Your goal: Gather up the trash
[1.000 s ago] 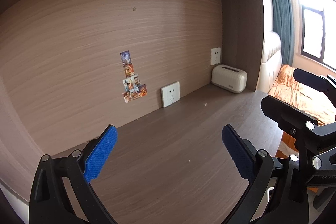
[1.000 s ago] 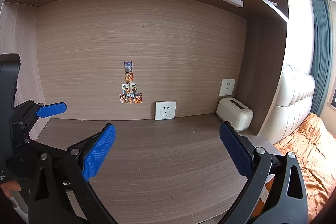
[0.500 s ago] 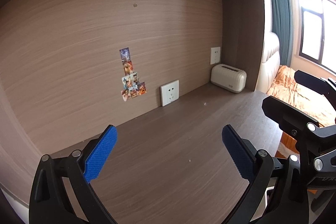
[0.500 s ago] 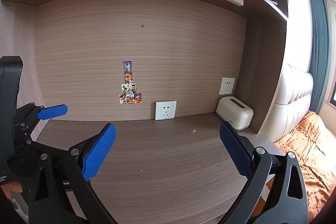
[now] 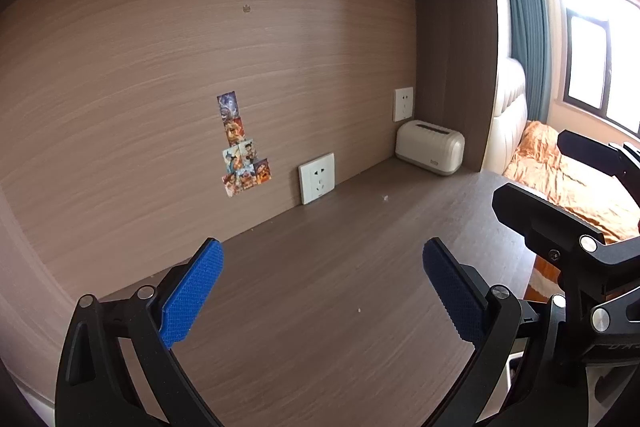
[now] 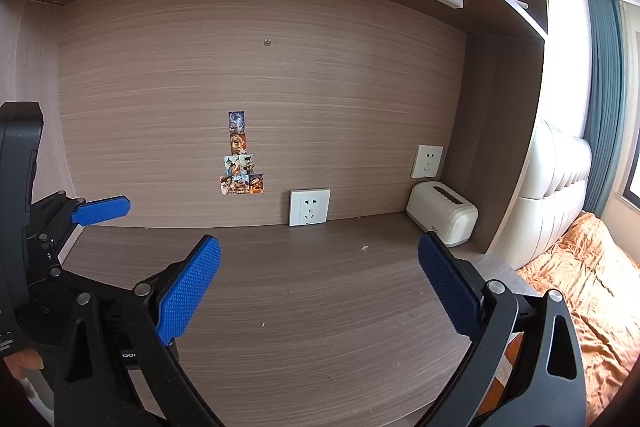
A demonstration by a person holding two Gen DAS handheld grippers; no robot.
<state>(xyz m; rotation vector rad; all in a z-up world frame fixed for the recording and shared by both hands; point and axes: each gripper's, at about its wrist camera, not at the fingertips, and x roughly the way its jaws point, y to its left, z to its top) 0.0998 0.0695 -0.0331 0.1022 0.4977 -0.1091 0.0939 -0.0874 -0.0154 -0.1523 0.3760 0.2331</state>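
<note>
**Two open grippers facing scattered crumbs on a tabletop**

Two grippers hover side by side above the brown tabletop, each with its blue-padded jaws spread wide and nothing between them. The left gripper and the right gripper both look toward the back wall. The only candidate trash visible is very small: a pale speck lies on the tabletop just ahead of and below the right gripper's jaws, roughly centred between them; the same speck appears forward of the left gripper's jaws, toward their right finger. Farther back, a slightly larger white crumb rests near the wall, ahead and right of both grippers, between the wall socket and the cream tissue box. Neither fragment shows a discernible long axis. By position the right gripper appears nearer to the far crumb, so a reach forward and rightward would likely fall to it. Beyond, stickers are fixed to the wall panel; a bed lies off the tabletop's right edge.
</note>
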